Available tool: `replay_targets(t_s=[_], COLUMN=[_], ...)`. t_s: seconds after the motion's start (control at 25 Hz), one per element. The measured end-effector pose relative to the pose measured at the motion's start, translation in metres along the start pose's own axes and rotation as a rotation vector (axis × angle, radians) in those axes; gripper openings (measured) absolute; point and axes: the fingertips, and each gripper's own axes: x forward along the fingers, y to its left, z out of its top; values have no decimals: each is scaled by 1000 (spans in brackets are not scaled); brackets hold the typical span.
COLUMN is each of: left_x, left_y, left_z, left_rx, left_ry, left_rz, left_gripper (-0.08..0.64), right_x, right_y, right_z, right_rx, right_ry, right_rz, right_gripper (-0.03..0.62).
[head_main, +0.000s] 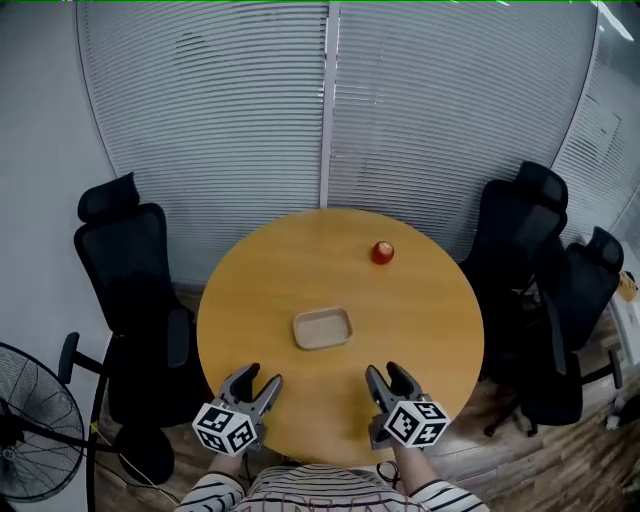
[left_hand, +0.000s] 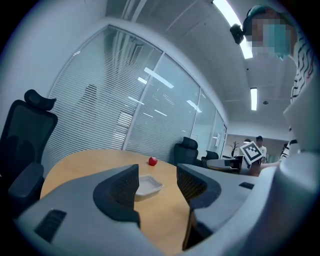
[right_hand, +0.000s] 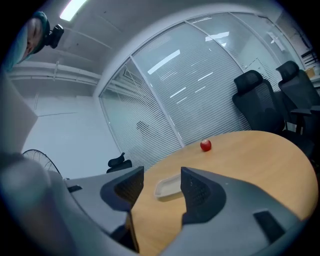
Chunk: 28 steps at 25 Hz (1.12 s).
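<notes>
Both tools are held empty over the near edge of the round wooden table (head_main: 290, 270). The left gripper (head_main: 264, 377) is seen with its jaws spread wide and nothing between them, and the right gripper (head_main: 383, 370) is likewise parted wide and bare. The thing nearest to them, a small tray (head_main: 322, 328), is set near the table's middle, a little ahead of both grippers. It is framed in the gap between each pair of jaws in the left gripper view and the right gripper view, yet it is touched by neither. A slip is judged the likeliest trouble: the tray appears light and shallow and the tabletop smooth, so it could be pushed away or tipped on one rim if it were met by a single jaw from the side. The red fruit (head_main: 383, 252), well apart towards the far edge, could be set rolling by a knock to the table. The tray is shown as a pale beige rounded rectangle with a low raised rim, empty and lying flat; black office chairs (head_main: 130, 270) are stood around the table
</notes>
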Motion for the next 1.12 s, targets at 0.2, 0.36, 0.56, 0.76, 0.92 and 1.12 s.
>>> replay_targets(t_s=[0.2, 0.36, 0.56, 0.76, 0.92, 1.12], left_x=[35, 63, 96, 122, 141, 161], left_y=[42, 59, 73, 80, 89, 105], left_z=[10, 7, -6, -21, -34, -51], left_rx=[0, 3, -44, -73, -104, -137], left_ry=[42, 78, 121, 149, 168, 194], left_rz=[-80, -152, -172, -141, -95, -20], left_gripper=[216, 216, 216, 216, 216, 216], right_x=[27, 39, 59, 86, 112, 143], right_y=[2, -6, -18, -35, -53, -74], right_z=[2, -3, -6, -8, -13, -26], right_rx=[-12, -9, -14, -24, -32, -14], right_ry=[-27, -35, -11, 32, 88, 157], right_rz=[-87, -159, -195, -171, -137, -101], right_gripper=[238, 233, 227, 224, 221, 215])
